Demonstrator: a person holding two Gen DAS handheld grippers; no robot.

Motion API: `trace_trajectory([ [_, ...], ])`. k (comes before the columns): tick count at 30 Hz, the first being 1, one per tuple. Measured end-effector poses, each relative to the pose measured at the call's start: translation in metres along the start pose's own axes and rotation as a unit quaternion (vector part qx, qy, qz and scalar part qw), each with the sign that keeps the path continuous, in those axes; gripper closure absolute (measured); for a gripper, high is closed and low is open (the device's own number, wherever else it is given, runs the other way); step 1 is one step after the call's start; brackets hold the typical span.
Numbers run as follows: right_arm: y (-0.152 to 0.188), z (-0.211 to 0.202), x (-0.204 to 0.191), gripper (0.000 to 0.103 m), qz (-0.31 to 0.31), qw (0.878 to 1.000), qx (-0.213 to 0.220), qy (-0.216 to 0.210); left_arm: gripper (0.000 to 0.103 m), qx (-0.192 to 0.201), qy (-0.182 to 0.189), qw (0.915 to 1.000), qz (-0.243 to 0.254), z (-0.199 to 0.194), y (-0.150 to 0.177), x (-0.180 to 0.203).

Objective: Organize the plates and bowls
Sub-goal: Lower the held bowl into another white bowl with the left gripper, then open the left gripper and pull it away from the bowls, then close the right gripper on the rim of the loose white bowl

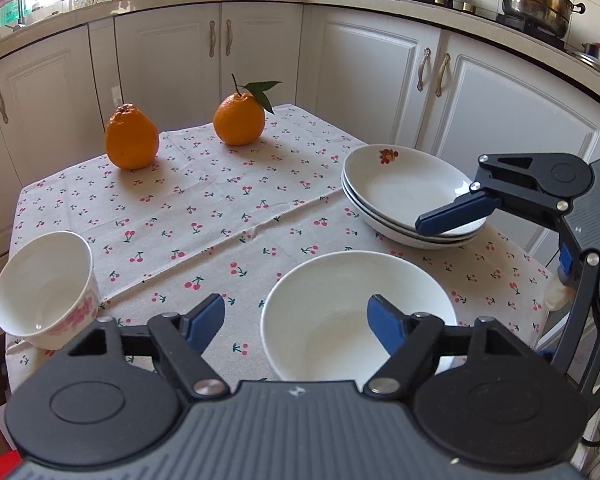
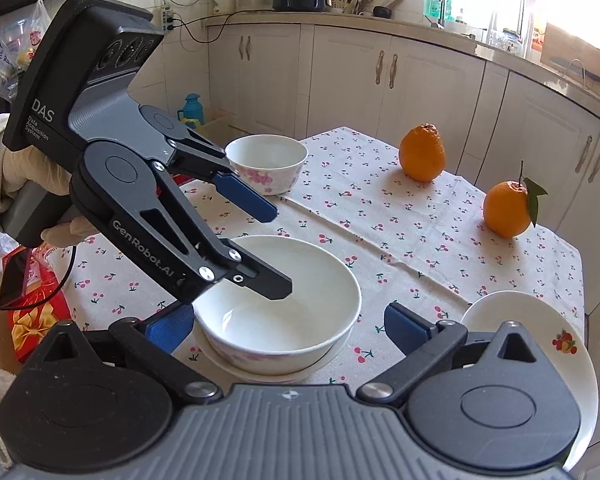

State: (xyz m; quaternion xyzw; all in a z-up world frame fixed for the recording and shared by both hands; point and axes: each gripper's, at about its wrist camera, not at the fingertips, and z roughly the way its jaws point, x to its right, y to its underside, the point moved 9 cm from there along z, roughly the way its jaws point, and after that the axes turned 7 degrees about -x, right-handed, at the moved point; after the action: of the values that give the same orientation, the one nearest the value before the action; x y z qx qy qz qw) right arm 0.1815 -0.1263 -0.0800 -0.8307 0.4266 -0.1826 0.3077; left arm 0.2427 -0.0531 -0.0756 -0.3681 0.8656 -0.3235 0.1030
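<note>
Desk [image 1: 228, 216], draped in a cherry-print cloth, carrying crockery and fruit. Item one: a stack of shallow white plates [image 1: 404, 196] with a fruit motif on the rim, at the desk's right edge in the left wrist view. Item two: a wide white bowl [image 2: 284, 312] near the front edge, seated on a white saucer [image 2: 216, 360] whose rim shows beneath it in the right wrist view. Item three: a smaller white bowl with pink flowers [image 1: 46, 292], standing alone toward the left edge, well apart from the plates. Item four: two oranges [image 1: 132, 138] at the far side, one with a stalk and leaf [image 1: 262, 94]. Left tool [image 1: 296, 320]: blue pads spread, one over the wide bowl's hollow and one outside its rim, neither seen pressing on it; nothing pinched. Right tool [image 2: 286, 330]: fingers spread wide either side of the wide bowl, clear of its wall, nothing gripped; in the left wrist view one of its blue pads [image 1: 452, 214] lies across the top plate. A gloved hand [image 2: 32, 176] holds the left tool's handle. White kitchen cabinets [image 1: 260, 48] behind.
</note>
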Motion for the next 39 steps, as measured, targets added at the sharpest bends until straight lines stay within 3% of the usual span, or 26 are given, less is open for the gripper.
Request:
trace_trajectory([
  [7, 0.003, -0.001, 0.02, 0.0, 0.02, 0.999, -0.005, 0.041, 0.015, 0.028, -0.021, 0.9992, -0.02, -0.022, 0.004, -0.015],
  [20, 0.003, 0.005, 0.016, 0.0, 0.021, 0.999, -0.019, 0.046, 0.013, 0.035, -0.047, 0.9968, -0.054, -0.034, 0.034, -0.048],
  [26, -0.022, 0.002, 0.015, 0.0, 0.0, 0.999, -0.02, 0.051, 0.012, 0.046, -0.087, 0.9929, -0.066, -0.037, 0.045, -0.076],
  [39, -0.106, 0.038, 0.0, 0.0, -0.066, 0.997, -0.043, 0.007, 0.012, 0.067, -0.165, 0.9793, -0.097, -0.028, 0.052, -0.14],
])
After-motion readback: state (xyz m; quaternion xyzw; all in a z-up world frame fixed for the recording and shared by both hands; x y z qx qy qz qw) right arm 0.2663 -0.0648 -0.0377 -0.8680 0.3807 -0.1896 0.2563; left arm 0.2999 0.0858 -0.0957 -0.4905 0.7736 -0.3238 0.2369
